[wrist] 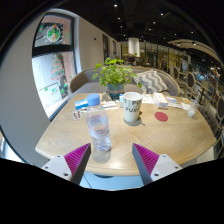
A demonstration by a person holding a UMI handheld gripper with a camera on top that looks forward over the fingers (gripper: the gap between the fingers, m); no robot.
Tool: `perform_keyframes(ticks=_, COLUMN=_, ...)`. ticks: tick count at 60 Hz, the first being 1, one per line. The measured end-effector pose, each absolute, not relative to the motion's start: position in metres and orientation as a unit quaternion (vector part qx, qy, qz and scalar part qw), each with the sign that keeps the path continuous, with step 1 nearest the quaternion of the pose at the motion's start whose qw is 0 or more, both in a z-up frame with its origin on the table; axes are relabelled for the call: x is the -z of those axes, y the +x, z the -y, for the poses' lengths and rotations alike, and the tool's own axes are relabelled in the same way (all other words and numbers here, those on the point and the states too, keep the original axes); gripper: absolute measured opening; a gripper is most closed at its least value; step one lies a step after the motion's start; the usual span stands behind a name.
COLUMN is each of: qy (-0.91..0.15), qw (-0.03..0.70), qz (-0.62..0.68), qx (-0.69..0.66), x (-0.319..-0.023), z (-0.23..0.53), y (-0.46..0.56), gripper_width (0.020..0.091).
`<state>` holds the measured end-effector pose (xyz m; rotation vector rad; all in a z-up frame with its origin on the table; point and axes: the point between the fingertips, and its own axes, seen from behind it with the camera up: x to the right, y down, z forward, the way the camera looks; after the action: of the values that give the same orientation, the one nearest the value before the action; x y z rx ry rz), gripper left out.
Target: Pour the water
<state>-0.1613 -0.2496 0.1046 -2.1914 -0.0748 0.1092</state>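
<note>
A clear plastic water bottle [98, 128] with a blue cap stands upright near the front edge of a round wooden table [150, 137]. Farther back, right of the bottle, stands a white mug [132, 106]. My gripper [110, 162] is open, its two fingers with magenta pads [76, 157] spread wide just short of the table's front edge. The bottle is just ahead of the left finger, not between the pads. Nothing is held.
A potted green plant [115, 74] stands at the table's back, with papers and small boxes [82, 104] around it. A red coaster [161, 116] lies right of the mug and a small white object [192, 110] farther right. Chairs stand behind the table.
</note>
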Motion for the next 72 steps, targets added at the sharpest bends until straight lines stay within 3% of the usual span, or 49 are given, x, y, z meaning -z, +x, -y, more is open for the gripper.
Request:
perform_keyframes(ticks=20, qy=-0.877, qw=0.48, qz=0.009, qx=-0.035, x=-0.069, z=0.17, y=-0.214, gripper_width=0.0831)
perform_keyframes(ticks=24, qy=-0.875, qw=0.483, qz=0.008, qx=-0.03, x=-0.061, z=0.158, y=-0.214, gripper_width=0.0764)
perform_keyframes(ticks=31, qy=-0.871, qw=0.49, qz=-0.004, qx=-0.025, x=-0.055, z=0.147, y=-0.212, gripper_width=0.0586)
perform_keyframes(ticks=34, qy=-0.869, qw=0.494, qz=-0.004, qx=-0.024, x=-0.056, z=0.144, y=-0.212, gripper_width=0.0571)
perform_keyframes(ticks=41, qy=-0.868, qw=0.495, qz=-0.003, qx=-0.031, x=-0.057, z=0.143, y=-0.215, gripper_width=0.0436)
perform_keyframes(ticks=47, qy=-0.867, qw=0.498, qz=-0.001, qx=-0.027, x=-0.063, z=0.142, y=-0.214, gripper_width=0.0392)
perform_keyframes(ticks=48, qy=-0.866, qw=0.499, qz=0.001, qx=-0.027, x=-0.065, z=0.143, y=-0.214, gripper_width=0.036)
perform_keyframes(ticks=58, qy=-0.859, qw=0.51, qz=0.012, qx=-0.035, x=-0.09, z=0.132, y=-0.224, gripper_width=0.036)
perform_keyframes(ticks=60, qy=-0.857, qw=0.514, qz=0.016, qx=-0.036, x=-0.098, z=0.128, y=-0.226, gripper_width=0.0314)
perform_keyframes(ticks=72, qy=-0.841, qw=0.535, qz=-0.005, qx=-0.081, x=-0.146, z=0.089, y=-0.238, gripper_width=0.0314)
